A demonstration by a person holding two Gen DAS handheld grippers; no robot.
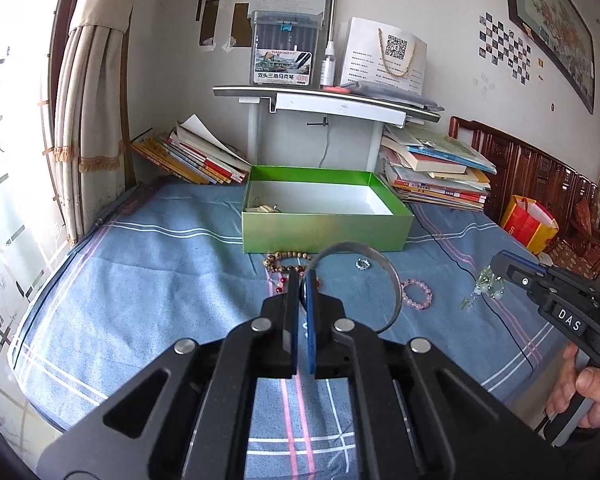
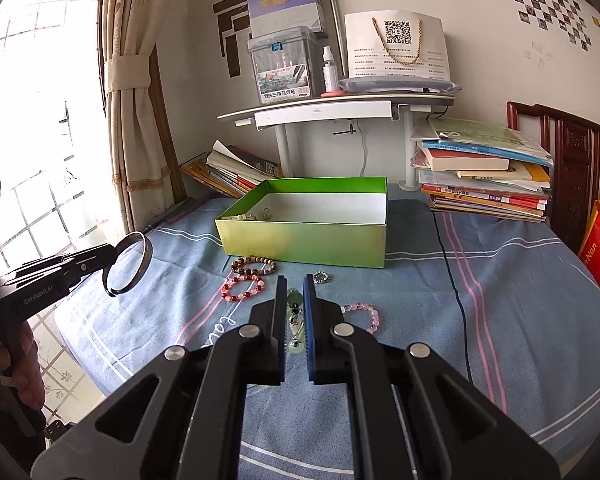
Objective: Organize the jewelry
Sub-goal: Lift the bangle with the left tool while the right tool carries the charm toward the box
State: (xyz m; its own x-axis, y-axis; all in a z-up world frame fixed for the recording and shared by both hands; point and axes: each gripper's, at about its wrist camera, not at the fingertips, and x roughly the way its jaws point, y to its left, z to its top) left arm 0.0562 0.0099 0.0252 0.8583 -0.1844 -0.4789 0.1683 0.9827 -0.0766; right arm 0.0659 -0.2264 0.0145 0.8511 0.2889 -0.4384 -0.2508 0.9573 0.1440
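**Two thin grips, one box to reach**

My left gripper (image 1: pixel 303 276) is pinched on the rim of a dark metal bangle (image 1: pixel 374 264), which hangs in the air short of the green box (image 1: pixel 328 224) on the bed (image 1: pixel 140 280). The hold is on a narrow edge of a smooth ring, so I judge it could pivot between the pads or slip out if I swing toward the box too fast. It would then land among the loose pieces below: the brown bead bracelet (image 2: pixel 254 266), the red and pink bracelet (image 2: pixel 242 288) and the small silver ring (image 2: pixel 321 277).

My right gripper (image 2: pixel 294 292) is pressed together on a pale green jade piece (image 2: pixel 294 312). Its dangling parts hang below the pads, and I cannot tell how much of it is truly clamped. Those loose ends could catch the pink bead bracelet (image 2: pixel 362 316) just beside it, or the black cable (image 2: pixel 454 280) across the sheet, and tug the piece free.
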